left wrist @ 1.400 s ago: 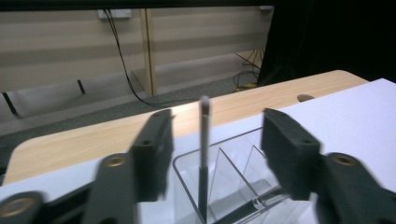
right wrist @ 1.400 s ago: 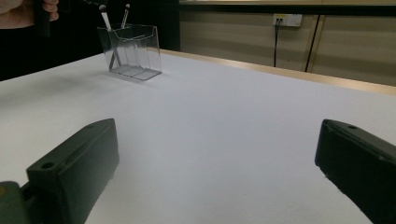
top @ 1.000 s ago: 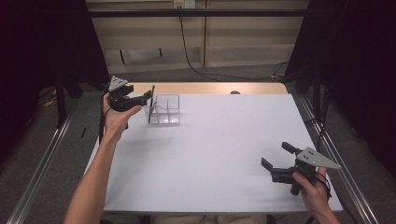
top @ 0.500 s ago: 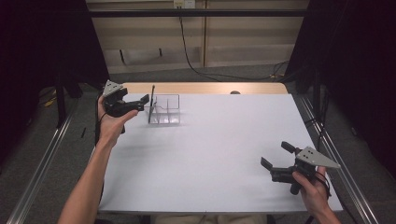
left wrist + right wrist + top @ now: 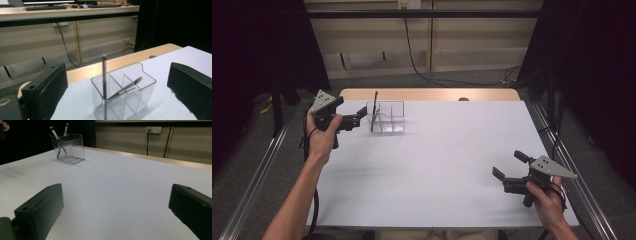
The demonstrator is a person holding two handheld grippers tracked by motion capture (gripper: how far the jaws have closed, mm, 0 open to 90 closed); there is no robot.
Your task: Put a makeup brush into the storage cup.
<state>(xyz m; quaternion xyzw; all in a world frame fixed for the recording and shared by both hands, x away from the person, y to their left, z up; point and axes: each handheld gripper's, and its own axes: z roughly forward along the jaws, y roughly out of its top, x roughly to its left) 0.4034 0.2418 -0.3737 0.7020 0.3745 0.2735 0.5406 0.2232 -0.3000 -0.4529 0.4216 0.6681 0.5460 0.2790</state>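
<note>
Between the left gripper's (image 5: 117, 100) two black jaws, which stand wide apart with nothing pressed by them, sits a clear plastic organizer (image 5: 125, 96) with several compartments, on the white desk (image 5: 175, 56) near its wooden far edge. A thin dark brush (image 5: 104, 75) stands upright in the nearest compartment. A second brush (image 5: 127, 86) leans tilted across a divider.
</note>
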